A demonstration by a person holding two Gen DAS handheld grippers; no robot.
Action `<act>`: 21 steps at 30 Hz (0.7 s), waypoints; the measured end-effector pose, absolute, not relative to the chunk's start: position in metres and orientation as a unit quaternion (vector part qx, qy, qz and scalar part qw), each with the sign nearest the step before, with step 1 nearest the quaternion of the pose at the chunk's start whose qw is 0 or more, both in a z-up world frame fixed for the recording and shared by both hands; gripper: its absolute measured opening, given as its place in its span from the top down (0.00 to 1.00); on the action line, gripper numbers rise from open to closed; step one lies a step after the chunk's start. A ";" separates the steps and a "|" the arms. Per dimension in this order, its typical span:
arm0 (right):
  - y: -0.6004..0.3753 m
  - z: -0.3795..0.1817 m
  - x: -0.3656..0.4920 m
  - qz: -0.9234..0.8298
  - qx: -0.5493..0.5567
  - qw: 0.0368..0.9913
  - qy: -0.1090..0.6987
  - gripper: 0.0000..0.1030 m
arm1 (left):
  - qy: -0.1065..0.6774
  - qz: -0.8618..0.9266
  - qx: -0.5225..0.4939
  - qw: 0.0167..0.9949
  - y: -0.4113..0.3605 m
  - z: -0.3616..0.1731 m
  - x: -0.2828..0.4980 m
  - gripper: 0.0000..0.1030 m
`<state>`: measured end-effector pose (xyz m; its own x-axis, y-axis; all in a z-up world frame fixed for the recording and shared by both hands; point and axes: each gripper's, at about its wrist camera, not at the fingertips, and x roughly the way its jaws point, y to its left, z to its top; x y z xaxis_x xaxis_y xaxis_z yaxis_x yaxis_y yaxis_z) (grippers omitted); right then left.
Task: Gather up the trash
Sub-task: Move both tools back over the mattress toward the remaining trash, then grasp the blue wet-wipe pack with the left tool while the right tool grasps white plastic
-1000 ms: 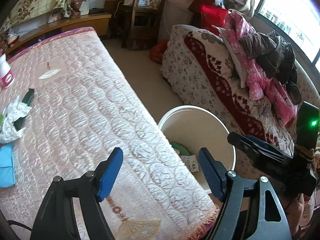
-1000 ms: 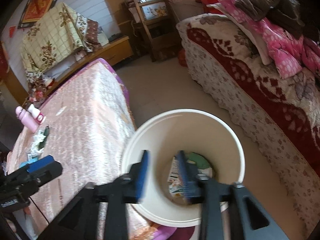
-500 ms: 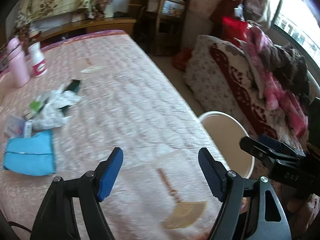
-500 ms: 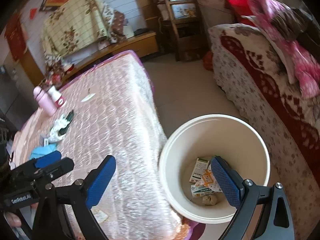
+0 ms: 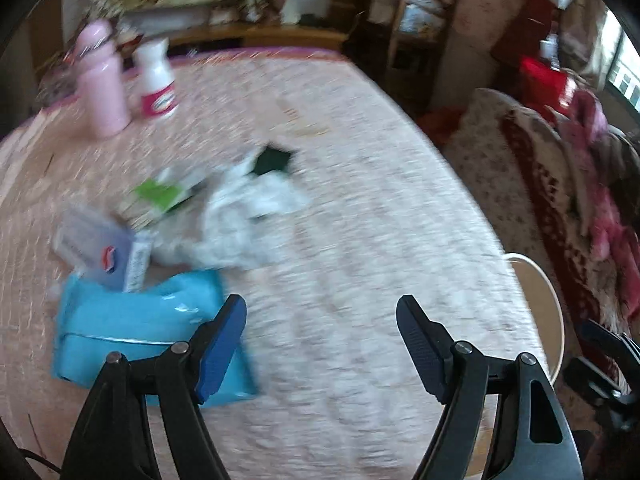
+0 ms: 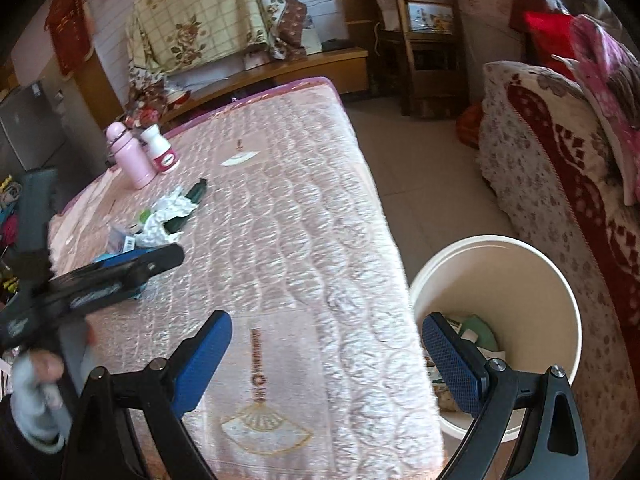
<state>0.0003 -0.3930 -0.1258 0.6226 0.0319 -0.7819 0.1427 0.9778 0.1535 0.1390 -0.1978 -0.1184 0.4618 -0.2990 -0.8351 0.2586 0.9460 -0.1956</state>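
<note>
A heap of trash lies on the pink quilted table: crumpled white paper, a green wrapper, a dark green packet, a clear plastic pack and a blue wipes pack. My left gripper is open and empty, hovering just short of the blue pack. My right gripper is open and empty above the table's near edge, beside the white bucket, which holds wrappers. In the right wrist view the trash heap lies behind the left gripper's fingers.
A pink bottle and a white jar stand at the table's far left. A sofa with pink clothes runs along the right, past a strip of floor. A wooden chair and a bench stand behind the table.
Both grippers swung left from the bucket toward the table. The right jaws opened wide and wrappers now lie in the bucket. The trash heap has come close in front of the left gripper.
</note>
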 end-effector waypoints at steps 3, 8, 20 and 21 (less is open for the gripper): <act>-0.383 -0.126 0.005 -0.022 0.097 0.895 0.435 0.05 | 0.510 -0.154 -0.036 0.845 -0.164 -0.123 0.138 0.25; -0.358 -0.131 0.020 0.014 0.094 0.889 0.447 0.05 | 0.532 -0.136 -0.035 0.835 -0.090 -0.126 0.111 0.25; -0.256 -0.146 0.065 0.129 0.067 0.871 0.470 0.05 | 0.515 -0.029 -0.102 0.850 0.066 -0.105 0.069 0.24; -0.248 -0.147 0.068 0.133 0.063 0.870 0.471 0.05 | 0.511 -0.035 -0.106 0.852 0.066 -0.102 0.068 0.24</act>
